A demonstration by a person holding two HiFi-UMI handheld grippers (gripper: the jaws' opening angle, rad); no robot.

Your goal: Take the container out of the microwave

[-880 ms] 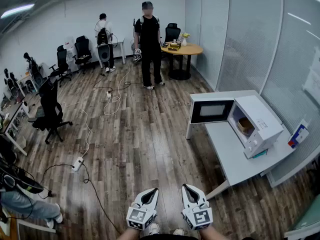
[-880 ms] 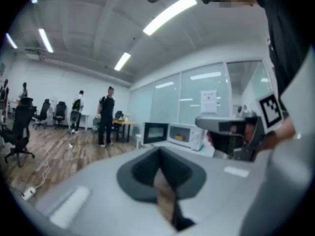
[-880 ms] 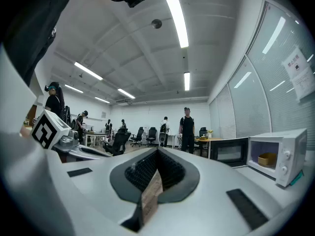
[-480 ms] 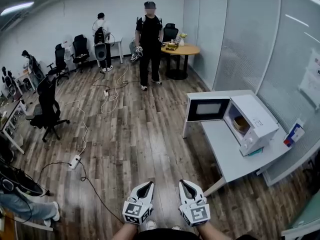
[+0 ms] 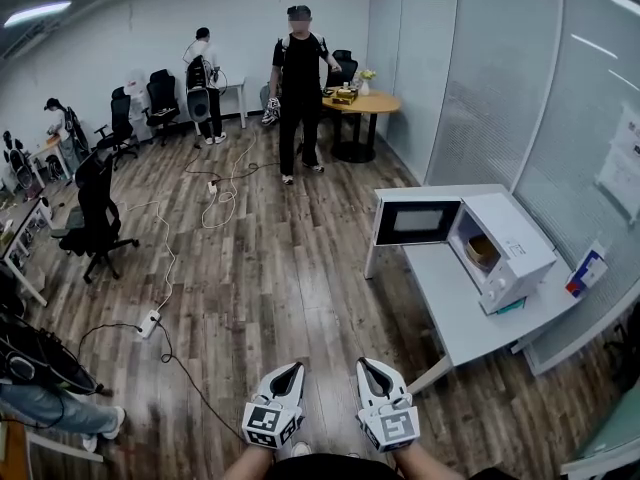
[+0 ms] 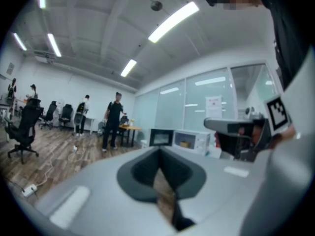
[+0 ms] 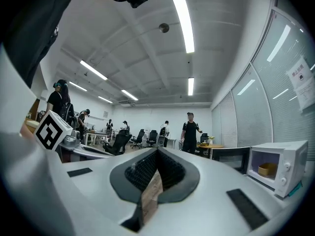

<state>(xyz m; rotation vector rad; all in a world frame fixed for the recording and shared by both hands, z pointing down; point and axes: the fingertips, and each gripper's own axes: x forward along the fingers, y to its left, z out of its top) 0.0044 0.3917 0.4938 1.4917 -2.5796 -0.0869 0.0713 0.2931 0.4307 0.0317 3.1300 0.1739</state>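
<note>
A white microwave (image 5: 512,240) stands on a white table (image 5: 455,308) at the right, with its door (image 5: 418,222) swung open to the left. Inside it sits a tan container (image 5: 483,252), also seen small as the container (image 7: 267,169) in the right gripper view and as the container (image 6: 185,143) in the left gripper view. My left gripper (image 5: 290,372) and right gripper (image 5: 368,370) are side by side at the bottom of the head view, far from the microwave. Both are shut and hold nothing.
A person in black (image 5: 298,88) stands mid-room, ahead of me. Cables and a power strip (image 5: 150,324) lie on the wood floor. Office chairs (image 5: 98,208) stand at the left, a round table (image 5: 362,103) at the back. A glass partition runs behind the microwave table.
The microwave has slid slightly left in the head view and the grippers sit a touch higher. Both stay shut and side by side.
</note>
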